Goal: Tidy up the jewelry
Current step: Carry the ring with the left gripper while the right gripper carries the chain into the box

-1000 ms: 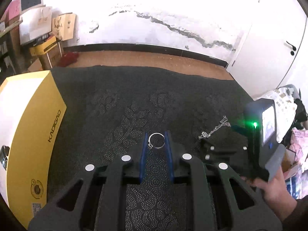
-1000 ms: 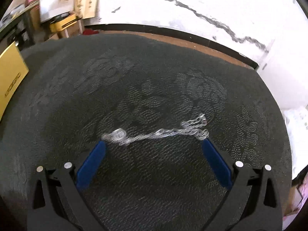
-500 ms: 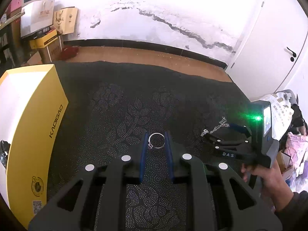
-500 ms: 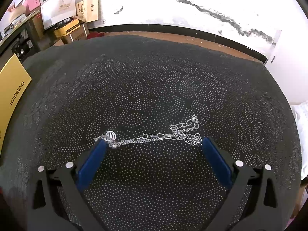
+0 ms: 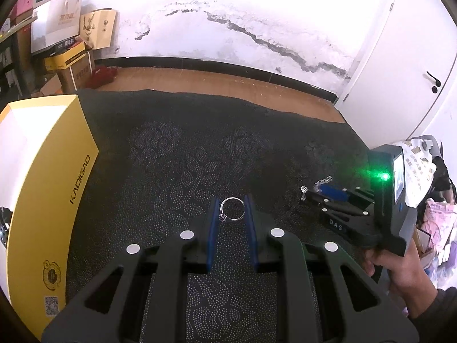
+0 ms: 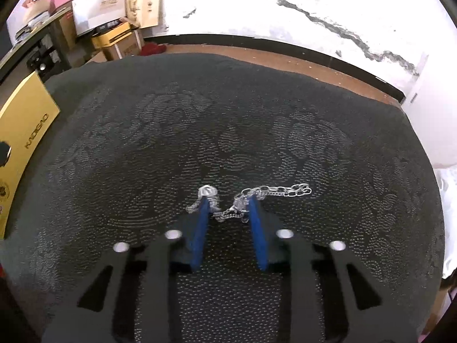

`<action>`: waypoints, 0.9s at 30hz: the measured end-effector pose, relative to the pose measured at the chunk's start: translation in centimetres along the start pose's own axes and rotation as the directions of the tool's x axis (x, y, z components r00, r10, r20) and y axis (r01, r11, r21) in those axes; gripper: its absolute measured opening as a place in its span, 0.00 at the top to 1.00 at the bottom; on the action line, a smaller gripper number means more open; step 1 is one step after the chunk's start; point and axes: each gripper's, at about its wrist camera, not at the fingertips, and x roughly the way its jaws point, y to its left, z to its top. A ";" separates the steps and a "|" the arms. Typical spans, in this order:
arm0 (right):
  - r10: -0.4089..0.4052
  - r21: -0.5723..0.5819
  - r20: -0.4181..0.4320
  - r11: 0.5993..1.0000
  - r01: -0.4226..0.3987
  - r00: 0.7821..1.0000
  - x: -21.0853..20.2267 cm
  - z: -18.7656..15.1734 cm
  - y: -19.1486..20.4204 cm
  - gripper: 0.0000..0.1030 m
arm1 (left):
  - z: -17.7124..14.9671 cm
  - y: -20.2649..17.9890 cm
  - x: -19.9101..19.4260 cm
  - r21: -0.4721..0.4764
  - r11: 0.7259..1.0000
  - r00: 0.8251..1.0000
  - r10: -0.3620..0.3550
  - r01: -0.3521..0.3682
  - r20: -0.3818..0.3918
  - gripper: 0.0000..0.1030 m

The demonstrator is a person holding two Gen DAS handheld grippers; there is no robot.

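Note:
A silver ring [image 5: 232, 213] with a small stone is pinched between the blue pads of my left gripper [image 5: 231, 203], held above the black patterned cloth [image 5: 182, 154]. A silver chain bracelet [image 6: 274, 192] lies on the cloth. My right gripper [image 6: 227, 203] has its jaws closed in around the chain's middle, with the chain bunched between the pads and its ends trailing out each side. The right gripper also shows in the left wrist view [image 5: 324, 191], low on the cloth at the right, with the chain [image 5: 322, 183] at its tips.
A yellow and white box [image 5: 42, 188] stands at the cloth's left edge and shows in the right wrist view [image 6: 22, 140]. Cardboard boxes and bags [image 5: 71, 43] are stacked at the far left by the wall. A white door [image 5: 411, 65] is at the right.
My right gripper's jaws have closed from wide apart to narrow, gathering the chain between the pads. The left gripper keeps holding the ring and has barely moved.

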 end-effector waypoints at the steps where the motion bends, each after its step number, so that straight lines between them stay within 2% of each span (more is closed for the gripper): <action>1: 0.003 -0.009 0.000 1.000 -0.003 1.000 0.0 0.0 0.4 0.87 | 0.2 0.0 0.0 -0.002 1.000 1.000 -0.001 0.001 0.000 0.82; 4: -0.020 -0.010 -0.016 1.000 0.020 1.000 0.1 0.4 1.1 0.88 | 0.3 -0.3 0.0 -0.004 1.000 1.000 -0.004 0.004 0.002 0.82; 8: 0.014 0.051 -0.005 0.999 -0.013 1.000 -0.2 0.7 0.5 0.93 | 0.5 0.0 -0.1 0.006 1.000 1.000 0.006 -0.006 0.007 0.82; 12: 0.050 0.104 0.040 0.993 -0.054 0.998 -2.3 2.1 0.5 0.93 | 0.9 0.9 -0.5 -0.012 1.000 1.000 0.023 -0.023 0.013 0.82; 16: 0.093 0.111 0.098 0.988 -0.104 0.991 -5.5 3.8 1.4 0.93 | 1.5 2.3 -1.1 -0.019 0.998 0.998 0.061 -0.060 0.019 0.82; 23: 0.167 0.037 0.203 0.983 -0.178 0.965 -12.4 7.0 6.7 0.93 | 2.9 5.6 -4.2 -0.036 0.991 0.991 0.131 -0.129 0.038 0.82; 27: 0.221 -0.015 0.237 0.975 -0.223 0.946 -15.2 8.4 10.6 0.93 | 3.6 8.5 -7.9 -0.059 0.984 0.982 0.171 -0.167 0.084 0.82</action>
